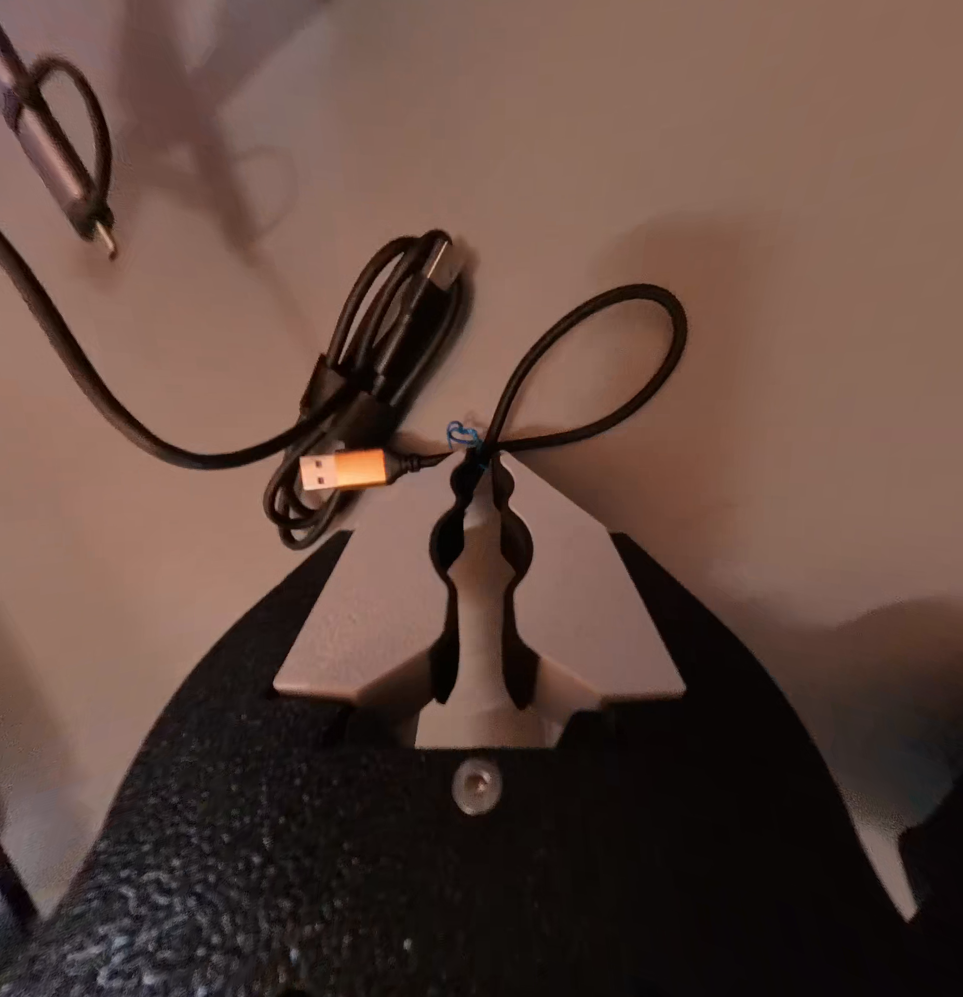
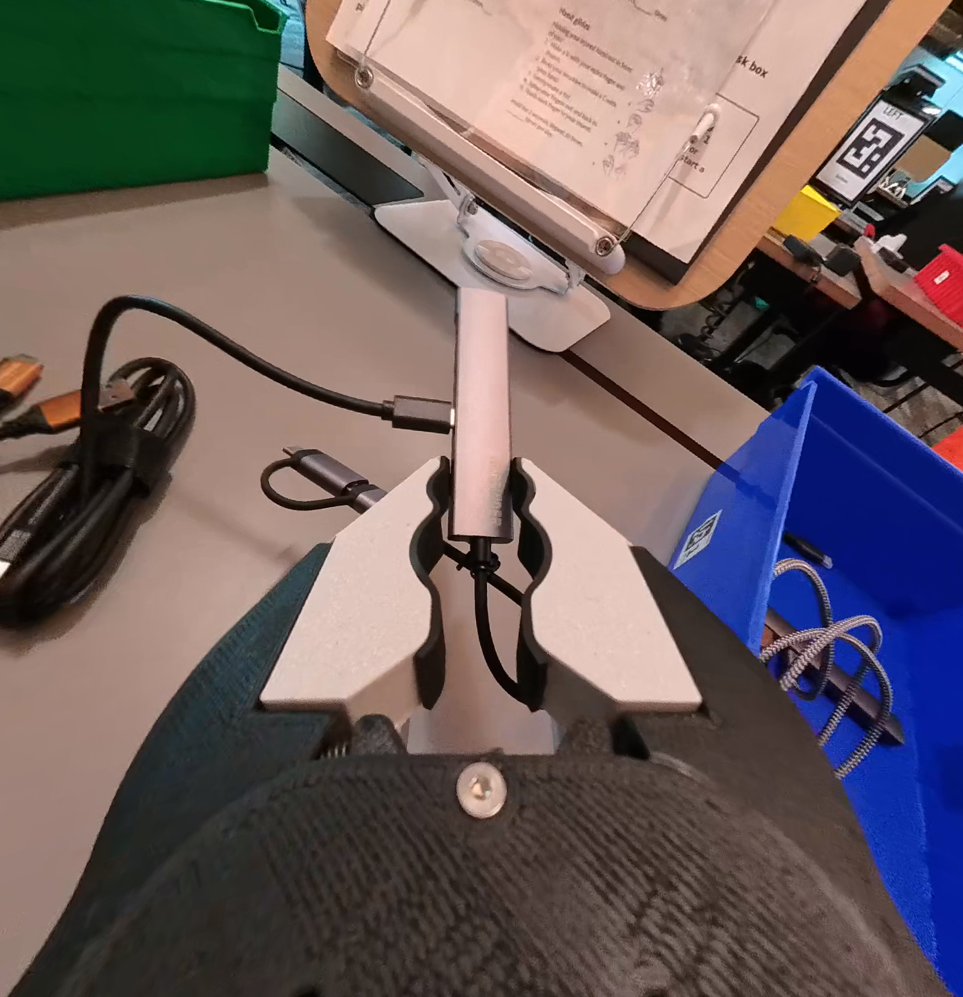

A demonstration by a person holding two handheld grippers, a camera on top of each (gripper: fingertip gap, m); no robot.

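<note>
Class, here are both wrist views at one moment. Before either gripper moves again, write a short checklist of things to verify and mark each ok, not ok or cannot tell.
1. Right gripper shut on the silver hub: ok.
2. Black plug seated in the hub's side: ok.
3. Left gripper shut on the black cable where its loop crosses: ok.
4. Orange connector lying free on the table: ok.
5. Bundled cable strapped, apart from the left gripper: ok.
6. Cable slack enough between the grippers: cannot tell.
</note>
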